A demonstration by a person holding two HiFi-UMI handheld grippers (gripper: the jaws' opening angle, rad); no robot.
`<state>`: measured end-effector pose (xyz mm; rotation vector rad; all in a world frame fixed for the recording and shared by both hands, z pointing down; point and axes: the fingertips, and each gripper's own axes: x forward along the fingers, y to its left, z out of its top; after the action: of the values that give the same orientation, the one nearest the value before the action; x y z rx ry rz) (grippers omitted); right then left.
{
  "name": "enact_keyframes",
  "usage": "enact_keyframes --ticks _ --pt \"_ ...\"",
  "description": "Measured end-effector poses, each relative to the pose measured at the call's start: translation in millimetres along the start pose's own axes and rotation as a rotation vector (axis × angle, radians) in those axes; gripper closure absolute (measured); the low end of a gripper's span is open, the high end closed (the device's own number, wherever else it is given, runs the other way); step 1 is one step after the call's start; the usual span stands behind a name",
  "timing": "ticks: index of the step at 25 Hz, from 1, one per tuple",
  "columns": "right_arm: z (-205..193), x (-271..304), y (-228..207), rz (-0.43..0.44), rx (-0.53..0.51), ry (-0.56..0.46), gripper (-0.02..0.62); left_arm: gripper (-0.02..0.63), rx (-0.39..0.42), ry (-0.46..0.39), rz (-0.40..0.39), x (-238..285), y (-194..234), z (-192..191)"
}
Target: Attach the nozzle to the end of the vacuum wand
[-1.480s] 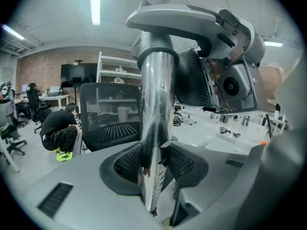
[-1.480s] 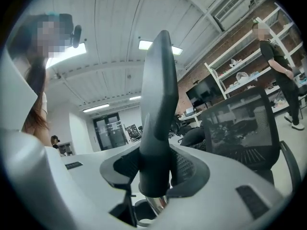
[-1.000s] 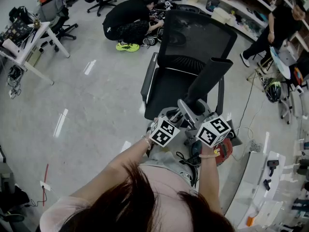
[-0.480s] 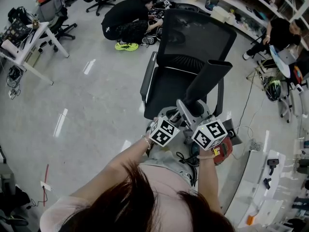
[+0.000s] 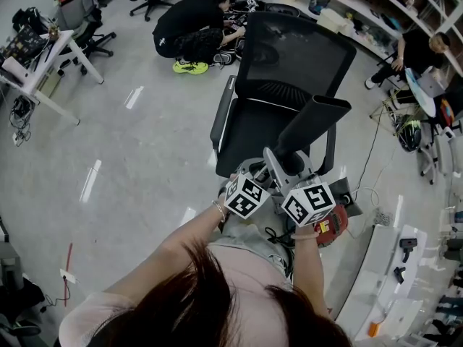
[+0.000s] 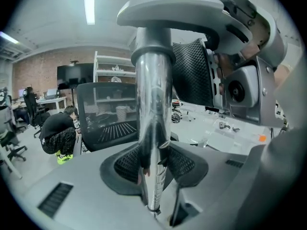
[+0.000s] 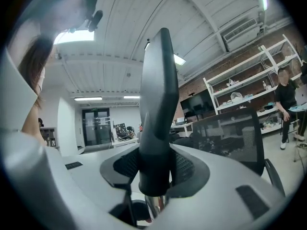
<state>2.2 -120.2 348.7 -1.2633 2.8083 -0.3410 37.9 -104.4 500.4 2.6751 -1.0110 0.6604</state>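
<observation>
My left gripper [image 6: 153, 169] is shut on the chrome vacuum wand [image 6: 152, 104], which stands upright between its jaws. The right gripper [image 7: 154, 169] is shut on the black tapered nozzle [image 7: 158, 90], whose lower open end sits over the wand's chrome end [image 7: 156, 206]. In the head view both grippers meet close in front of me, left gripper [image 5: 268, 172] and right gripper [image 5: 291, 170], with the nozzle [image 5: 312, 125] slanting up to the right over the chair. The exact seating of nozzle on wand is hidden by the jaws.
A black mesh office chair [image 5: 289, 56] stands right in front of me. A red vacuum body [image 5: 334, 226] with cables lies on the floor at my right. A person crouches on the floor [image 5: 189, 31] beyond; another sits by shelves [image 5: 419, 42]. A desk [image 5: 43, 71] stands far left.
The right gripper has rolled a little and its marker cube has shifted slightly left; the nozzle's tip has swung a bit to the right. The left gripper has held still.
</observation>
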Motion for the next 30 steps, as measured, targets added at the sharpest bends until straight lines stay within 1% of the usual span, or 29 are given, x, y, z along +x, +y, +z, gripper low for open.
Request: enact_keyframes --ticks 5,11,13,15,20,24,27,30 --pt "-2.6 3.1 0.1 0.011 0.010 0.051 0.417 0.454 -0.002 0.001 -0.005 0.3 1.3 -1.0" --pt "-8.2 -0.1 3.9 0.112 0.046 0.110 0.417 0.454 0.010 -0.010 -0.034 -0.5 -3.2 -4.3" --pt "-8.5 -0.5 3.7 0.123 0.055 0.116 0.417 0.454 0.012 -0.010 -0.033 -0.4 -3.6 -4.2" --pt "-8.1 -0.3 3.2 0.108 0.062 0.115 0.417 0.456 0.015 -0.011 -0.024 -0.4 -3.4 -3.8" --pt "-7.4 -0.9 2.3 0.024 0.064 0.091 0.417 0.457 0.026 -0.011 -0.003 -1.0 -3.7 -3.9" --pt "-9.7 1.7 2.7 -0.026 0.057 0.093 0.417 0.457 0.032 -0.006 0.010 -1.4 -1.4 -5.5" --pt "-10.7 0.5 4.7 -0.036 0.055 0.105 0.417 0.457 0.034 -0.009 0.005 -3.4 -2.9 -6.3" --pt "-11.9 -3.4 8.5 -0.022 0.051 0.156 0.417 0.456 0.034 -0.019 -0.010 -7.1 -8.1 -6.0"
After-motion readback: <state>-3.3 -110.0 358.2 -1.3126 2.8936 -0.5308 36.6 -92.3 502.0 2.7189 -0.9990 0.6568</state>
